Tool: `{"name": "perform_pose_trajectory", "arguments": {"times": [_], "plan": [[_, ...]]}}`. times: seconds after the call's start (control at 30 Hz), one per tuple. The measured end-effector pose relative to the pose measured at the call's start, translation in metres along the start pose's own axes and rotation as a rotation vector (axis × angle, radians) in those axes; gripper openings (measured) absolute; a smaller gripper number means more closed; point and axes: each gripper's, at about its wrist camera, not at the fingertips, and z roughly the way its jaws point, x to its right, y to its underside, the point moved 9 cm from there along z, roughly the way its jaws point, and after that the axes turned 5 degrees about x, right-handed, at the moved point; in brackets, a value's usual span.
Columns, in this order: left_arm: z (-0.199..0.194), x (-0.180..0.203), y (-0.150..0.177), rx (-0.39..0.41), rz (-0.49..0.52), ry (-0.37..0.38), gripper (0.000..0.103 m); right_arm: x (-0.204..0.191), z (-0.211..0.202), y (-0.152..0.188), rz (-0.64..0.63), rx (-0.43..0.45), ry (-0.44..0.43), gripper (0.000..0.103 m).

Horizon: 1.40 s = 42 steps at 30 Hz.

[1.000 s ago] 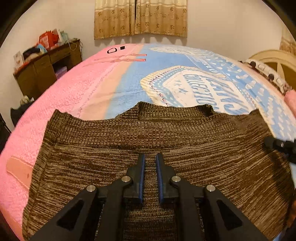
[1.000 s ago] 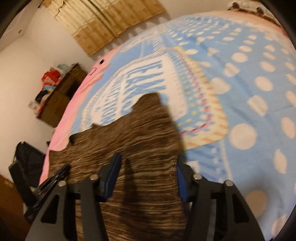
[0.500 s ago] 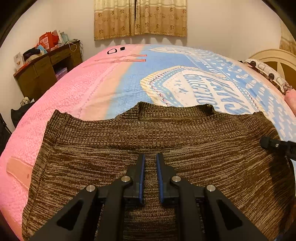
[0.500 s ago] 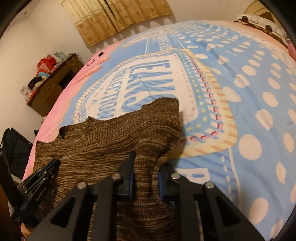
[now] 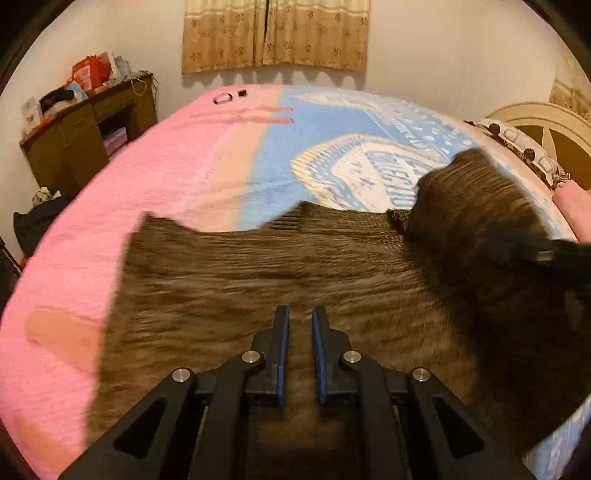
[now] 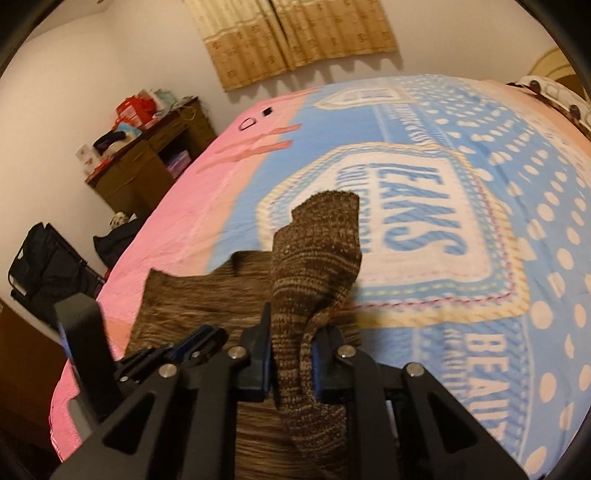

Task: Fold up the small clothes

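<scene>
Knitwear fills the bottom of both views: one brown marled sweater (image 5: 258,280) spread on a bed. At the bottom centre of the left wrist view, the left gripper (image 5: 299,354) has its two blue-padded fingers (image 5: 282,350) drawn close together with sweater knit between them, clamped on the fabric. At the bottom centre of the right wrist view, the right gripper (image 6: 291,354) pinches a bunched fold of the same sweater (image 6: 314,266); its jaws have just been closing, and the knit now stands up between the pads as a raised flap. That flap shows again at the right of the left wrist view, lifted above the flat part of the garment, with the right gripper's dark finger across it. Under the sweater lies one bedspread (image 5: 147,206), pink toward the left, blue with white dots and lettering toward the right. Farther off, at the upper left of each view, one wooden desk (image 5: 85,136) with clutter on top stands against the wall. One pair of patterned curtains (image 5: 275,33) hangs at the top centre. One cream headboard (image 5: 546,125) curves at the upper right.
</scene>
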Motion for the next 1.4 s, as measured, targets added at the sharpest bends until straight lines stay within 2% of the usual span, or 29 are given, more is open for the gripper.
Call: {"name": "perform_pose_trajectory", "arguments": {"times": [0.13, 0.23, 0.3, 0.33, 0.37, 0.5, 0.57, 0.67, 0.77, 0.9, 1.07, 1.1, 1.13, 1.2, 1.23, 1.33, 1.4], "plan": [[-0.024, -0.032, 0.010, 0.022, -0.002, -0.030, 0.013, -0.019, 0.015, 0.009, -0.020, -0.028, -0.007, 0.019], [-0.021, -0.058, 0.030, -0.016, -0.041, -0.045, 0.013, -0.031, 0.026, 0.013, 0.002, -0.046, -0.022, 0.019], [-0.009, -0.069, 0.044, -0.047, -0.091, -0.018, 0.013, -0.041, 0.033, 0.016, 0.025, -0.052, -0.039, 0.018], [-0.008, -0.070, 0.044, -0.022, -0.101, 0.002, 0.013, -0.046, 0.038, 0.017, 0.031, -0.057, -0.045, 0.018], [-0.007, -0.070, 0.044, 0.008, -0.090, 0.007, 0.013, -0.054, 0.038, 0.019, 0.034, -0.059, -0.048, 0.018], [-0.004, -0.065, 0.044, 0.012, -0.062, 0.001, 0.015, -0.094, 0.050, 0.022, 0.012, -0.069, -0.077, 0.018], [-0.006, -0.067, 0.045, 0.019, -0.088, 0.027, 0.015, -0.110, 0.057, 0.023, 0.004, -0.077, -0.091, 0.018], [-0.019, -0.082, 0.048, 0.044, -0.179, 0.072, 0.015, -0.129, 0.071, 0.025, -0.012, -0.100, -0.112, 0.018], [-0.045, -0.094, 0.052, 0.067, -0.166, 0.008, 0.015, -0.136, 0.085, 0.031, -0.012, -0.138, -0.132, 0.018], [-0.043, -0.110, 0.063, 0.045, -0.146, -0.032, 0.015, -0.144, 0.096, 0.035, -0.012, -0.155, -0.136, 0.018], [-0.032, -0.124, 0.069, 0.041, -0.224, 0.021, 0.027, -0.162, 0.111, 0.042, -0.045, -0.179, -0.135, 0.019], [-0.032, -0.126, 0.070, 0.037, -0.236, 0.036, 0.029, -0.163, 0.114, 0.043, -0.045, -0.183, -0.131, 0.020], [-0.032, -0.126, 0.069, 0.038, -0.247, 0.048, 0.029, -0.164, 0.117, 0.043, -0.032, -0.195, -0.148, 0.026], [-0.032, -0.128, 0.069, 0.040, -0.263, 0.066, 0.030, -0.165, 0.115, 0.042, 0.009, -0.211, -0.204, 0.040], [-0.033, -0.129, 0.070, 0.040, -0.264, 0.069, 0.030, -0.165, 0.110, 0.040, 0.040, -0.217, -0.242, 0.052], [-0.035, -0.128, 0.070, 0.042, -0.251, 0.059, 0.031, -0.160, 0.081, 0.030, 0.089, -0.181, -0.306, 0.054], [-0.035, -0.127, 0.069, 0.042, -0.243, 0.052, 0.031, -0.148, 0.047, 0.023, 0.099, -0.109, -0.335, 0.054]]}}
